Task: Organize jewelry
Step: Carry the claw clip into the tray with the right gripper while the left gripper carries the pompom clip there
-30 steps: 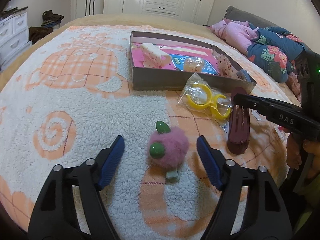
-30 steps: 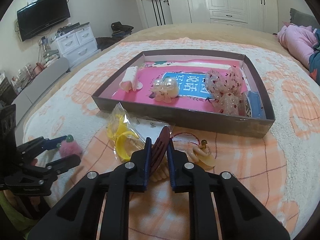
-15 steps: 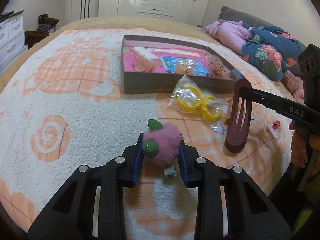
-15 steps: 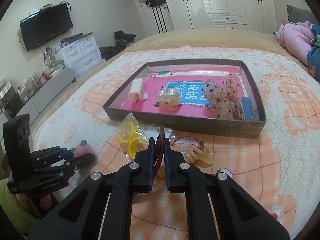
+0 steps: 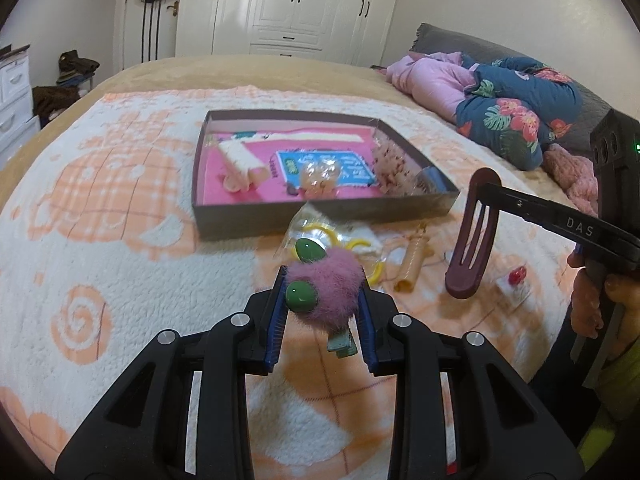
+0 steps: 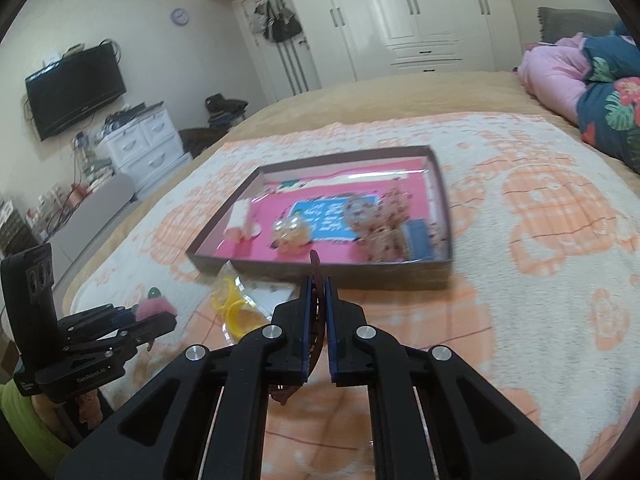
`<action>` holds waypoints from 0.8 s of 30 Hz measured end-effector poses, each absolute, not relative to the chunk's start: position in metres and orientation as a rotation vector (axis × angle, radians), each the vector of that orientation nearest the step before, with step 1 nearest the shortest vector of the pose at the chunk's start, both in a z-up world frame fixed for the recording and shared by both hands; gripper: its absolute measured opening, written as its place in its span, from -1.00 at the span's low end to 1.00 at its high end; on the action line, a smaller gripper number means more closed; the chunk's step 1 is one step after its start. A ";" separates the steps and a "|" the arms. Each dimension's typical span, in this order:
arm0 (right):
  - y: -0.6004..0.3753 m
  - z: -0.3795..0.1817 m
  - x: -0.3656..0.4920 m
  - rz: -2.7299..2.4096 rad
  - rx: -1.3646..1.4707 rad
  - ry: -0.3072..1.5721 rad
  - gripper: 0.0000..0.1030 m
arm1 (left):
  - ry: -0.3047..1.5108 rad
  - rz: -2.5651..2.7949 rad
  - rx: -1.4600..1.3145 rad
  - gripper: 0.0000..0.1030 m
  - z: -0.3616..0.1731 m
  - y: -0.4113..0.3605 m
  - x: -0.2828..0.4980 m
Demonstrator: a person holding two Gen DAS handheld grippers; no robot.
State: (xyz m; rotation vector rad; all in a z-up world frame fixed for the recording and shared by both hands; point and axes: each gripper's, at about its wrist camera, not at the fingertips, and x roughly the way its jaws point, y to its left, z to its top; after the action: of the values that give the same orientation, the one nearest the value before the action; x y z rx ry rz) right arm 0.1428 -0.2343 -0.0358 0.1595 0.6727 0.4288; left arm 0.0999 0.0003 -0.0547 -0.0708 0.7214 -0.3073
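Bedroom, fleece blanket [image 5: 120,272]: both of your grippers loaded.
Left gripper [image 5: 322,300] clamps pink pompom clip [image 5: 328,290], right gripper [image 6: 316,322] clamps maroon hair clip [image 5: 472,236]; box [image 5: 320,216] lies straight ahead of both.

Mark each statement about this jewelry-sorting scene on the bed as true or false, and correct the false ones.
1. The left claw is shut on the fluffy pink hair clip. True.
2. The right claw is open and holds nothing. False: it is shut on the dark maroon hair clip.
3. The yellow rings in their clear bag lie inside the shallow box. False: they lie on the blanket, just in front of the box.
4. The inside of the box is pink. True.
5. A small red item lies on the blanket near the maroon clip. True.
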 end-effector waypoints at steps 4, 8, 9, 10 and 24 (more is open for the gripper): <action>-0.250 -0.030 0.144 0.395 0.182 0.649 -0.87 | 0.708 -0.313 -0.063 -0.56 -0.049 -0.005 0.106; -0.262 -0.027 0.148 0.369 0.200 0.635 -0.87 | 0.699 -0.317 -0.055 -0.56 -0.044 -0.010 0.114; -0.265 -0.026 0.149 0.365 0.205 0.631 -0.87 | 0.696 -0.318 -0.054 -0.56 -0.043 -0.011 0.116; -0.266 -0.025 0.150 0.362 0.208 0.628 -0.87 | 0.693 -0.319 -0.052 -0.56 -0.042 -0.012 0.117; -0.259 -0.010 0.173 0.348 0.183 0.574 -0.87 | 0.657 -0.300 -0.056 -0.56 -0.027 -0.014 0.157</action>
State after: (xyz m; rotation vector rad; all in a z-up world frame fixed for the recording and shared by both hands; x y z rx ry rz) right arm 0.1729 -0.2590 -0.0096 0.1832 0.5736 0.3477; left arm 0.1572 -0.0142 -0.0268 -0.0557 0.6572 -0.3001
